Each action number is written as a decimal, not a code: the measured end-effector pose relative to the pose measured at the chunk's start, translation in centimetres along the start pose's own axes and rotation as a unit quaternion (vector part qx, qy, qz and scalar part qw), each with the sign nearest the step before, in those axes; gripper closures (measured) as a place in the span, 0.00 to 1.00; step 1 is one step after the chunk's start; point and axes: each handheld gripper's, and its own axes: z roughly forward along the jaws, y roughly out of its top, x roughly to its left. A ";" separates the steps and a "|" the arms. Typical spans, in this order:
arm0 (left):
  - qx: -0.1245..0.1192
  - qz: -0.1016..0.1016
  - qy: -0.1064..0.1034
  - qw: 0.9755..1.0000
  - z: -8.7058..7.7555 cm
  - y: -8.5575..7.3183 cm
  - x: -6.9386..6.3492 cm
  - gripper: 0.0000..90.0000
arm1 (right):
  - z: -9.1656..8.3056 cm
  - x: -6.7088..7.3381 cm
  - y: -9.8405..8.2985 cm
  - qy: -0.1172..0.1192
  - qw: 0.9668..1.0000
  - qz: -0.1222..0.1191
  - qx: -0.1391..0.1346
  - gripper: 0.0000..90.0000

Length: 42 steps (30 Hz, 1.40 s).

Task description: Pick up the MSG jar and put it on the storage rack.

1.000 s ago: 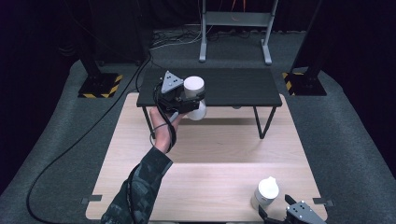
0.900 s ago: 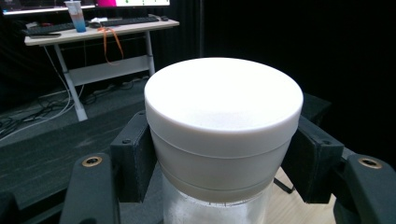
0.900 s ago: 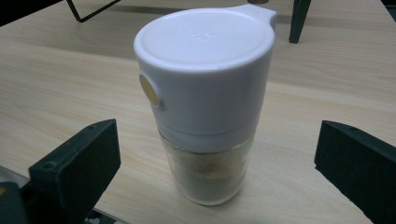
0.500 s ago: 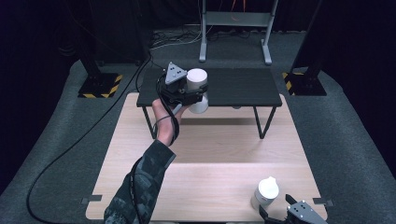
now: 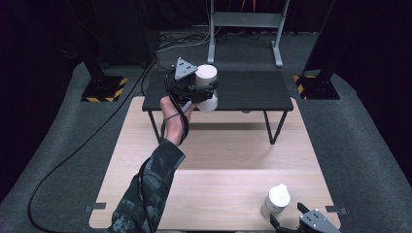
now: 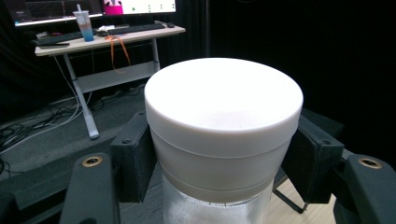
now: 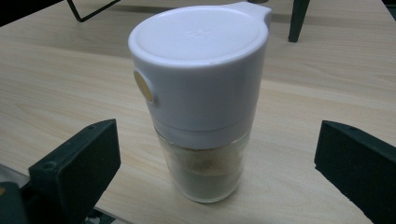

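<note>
Fingers (image 6: pixel 135 158) of the left gripper (image 5: pixel 204 91): clenched from both sides on the white lid band of a clear jar (image 6: pixel 224 116), flat pads against the rim, likely because the broad lid offers a firmer hold than the glass below. Fingers (image 7: pixel 77 163) of the right gripper (image 5: pixel 287 217): released, spread wide to either side of a white-capped shaker (image 7: pixel 201 93), touching nothing, apparently lined up for a grasp.

Next, by size. Pale wooden table (image 5: pixel 218 155) underneath, bare across the middle. Low black stand (image 5: pixel 252 90) at its far edge, top free, seemingly a spot for setting things down. Patterned sleeve (image 5: pixel 145 194) reaching far forward to carry the jar aloft, level with the stand's left end and clear of its surface. Shaker upright on the near right corner, just ahead of the spread jaws. Small yellow dot (image 7: pixel 142 86) on its cap.
</note>
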 end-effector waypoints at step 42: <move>0.029 -0.007 0.037 0.999 3.1 0.9 0.2 0.38 | 0.0 -0.2 0.0 0.006 1.000 -0.002 0.002 0.00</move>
